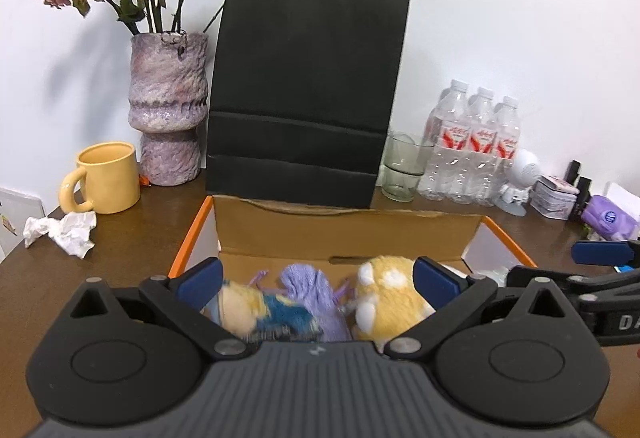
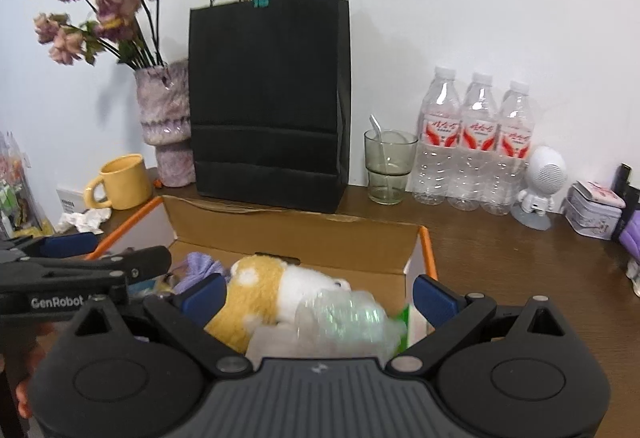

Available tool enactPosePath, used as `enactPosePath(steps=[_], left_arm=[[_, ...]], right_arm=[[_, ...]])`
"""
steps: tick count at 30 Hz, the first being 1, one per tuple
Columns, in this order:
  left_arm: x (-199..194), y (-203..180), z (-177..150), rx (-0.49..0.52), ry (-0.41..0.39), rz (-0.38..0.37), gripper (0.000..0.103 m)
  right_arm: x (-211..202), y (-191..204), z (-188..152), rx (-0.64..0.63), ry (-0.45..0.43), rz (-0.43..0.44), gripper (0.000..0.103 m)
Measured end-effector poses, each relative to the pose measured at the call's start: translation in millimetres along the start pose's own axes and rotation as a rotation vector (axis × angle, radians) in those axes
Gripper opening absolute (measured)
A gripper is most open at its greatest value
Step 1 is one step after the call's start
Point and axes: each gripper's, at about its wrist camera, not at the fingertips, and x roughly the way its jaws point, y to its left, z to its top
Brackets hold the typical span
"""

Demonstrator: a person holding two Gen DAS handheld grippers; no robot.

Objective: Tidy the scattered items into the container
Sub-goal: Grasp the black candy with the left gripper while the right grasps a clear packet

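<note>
An open cardboard box (image 1: 344,234) with orange edges sits on the brown table. Inside it lie a yellow-and-blue plush (image 1: 256,312), a purple plush (image 1: 316,298) and a yellow-and-white plush (image 1: 390,300). My left gripper (image 1: 318,280) hovers over them, open, its blue pads clear of the toys. In the right wrist view the same box (image 2: 296,238) also holds a crumpled clear plastic bottle (image 2: 346,318) and a green-and-white packet (image 2: 408,320) beside the yellow-and-white plush (image 2: 260,290). My right gripper (image 2: 319,298) is open above them. Each gripper shows in the other's view: right gripper (image 1: 580,266), left gripper (image 2: 112,250).
Behind the box stand a black paper bag (image 1: 308,94), a purple vase (image 1: 168,110) of dried roses, a yellow mug (image 1: 106,178) and a glass (image 2: 388,168) with a spoon. Three water bottles (image 2: 476,142), a white figurine (image 2: 540,186) and a tin (image 2: 594,212) line the back right. Crumpled tissue (image 1: 64,232) lies at the left.
</note>
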Motion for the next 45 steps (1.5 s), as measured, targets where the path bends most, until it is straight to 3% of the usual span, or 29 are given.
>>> enactPosePath(steps=[11, 15, 20, 27, 45], left_arm=[[-67.5, -9.0, -51.3, 0.034, 0.043, -0.044, 0.103], [-84.5, -11.4, -70.1, 0.028, 0.036, -0.014, 0.103], [-95.6, -10.0, -84.1, 0.014, 0.063, -0.018, 0.103], [-103.3, -18.2, -104.2, 0.085, 0.102, -0.017, 0.103], [-97.3, -42.1, -129.2, 0.124, 0.171, -0.039, 0.103]], right_arm=[[-87.1, -0.8, -59.8, 0.015, -0.008, -0.037, 0.1], [-101.0, 0.5, -84.6, 0.019, 0.013, -0.046, 0.1], [-108.7, 1.3, -112.1, 0.032, 0.045, -0.028, 0.1], [-114.0, 2.1, -136.6, 0.019, 0.067, -0.021, 0.1], [-113.8, -18.0, -160.9, 0.067, 0.099, -0.027, 0.1]])
